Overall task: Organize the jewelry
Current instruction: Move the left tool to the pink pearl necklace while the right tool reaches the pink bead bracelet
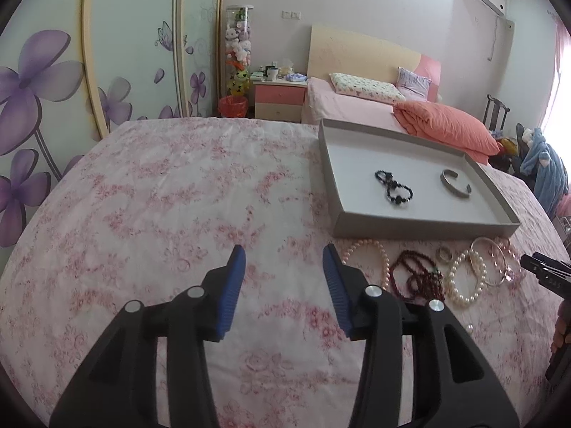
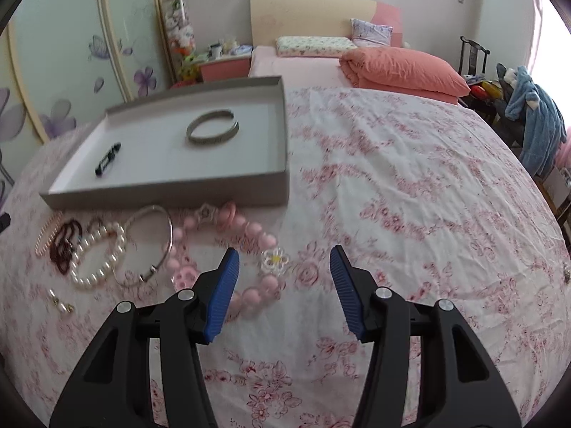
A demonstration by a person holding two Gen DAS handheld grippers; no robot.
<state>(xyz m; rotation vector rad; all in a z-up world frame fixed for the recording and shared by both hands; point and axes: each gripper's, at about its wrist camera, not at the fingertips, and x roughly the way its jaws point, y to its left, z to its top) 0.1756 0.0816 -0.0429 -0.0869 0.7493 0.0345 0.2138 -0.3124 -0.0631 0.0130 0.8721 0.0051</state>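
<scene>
A shallow grey tray (image 1: 410,226) (image 2: 171,192) rests on the floral cloth and holds a black bead bracelet (image 1: 392,186) (image 2: 107,158) and a silver cuff bangle (image 1: 455,182) (image 2: 212,131). In front of it lie loose pieces: a pearl necklace (image 1: 382,262), dark red beads (image 1: 417,278) (image 2: 66,246), a white pearl bracelet (image 1: 464,281) (image 2: 96,256), a thin silver bangle (image 1: 494,260) (image 2: 150,246) and a pink bead bracelet with a clear flower (image 2: 249,249). My left gripper (image 1: 284,262) hangs open over bare cloth, left of the pearls. Open too, my right gripper (image 2: 284,264) hovers just above the pink bracelet.
The floral-covered table (image 1: 160,196) (image 2: 410,178) spreads wide to the left of the tray. Behind it stand a pink bed with an orange duvet (image 1: 446,125) (image 2: 403,67), a nightstand (image 1: 280,98) and a wardrobe with purple flowers (image 1: 43,82). The right gripper's tip (image 1: 542,267) shows at the left view's right edge.
</scene>
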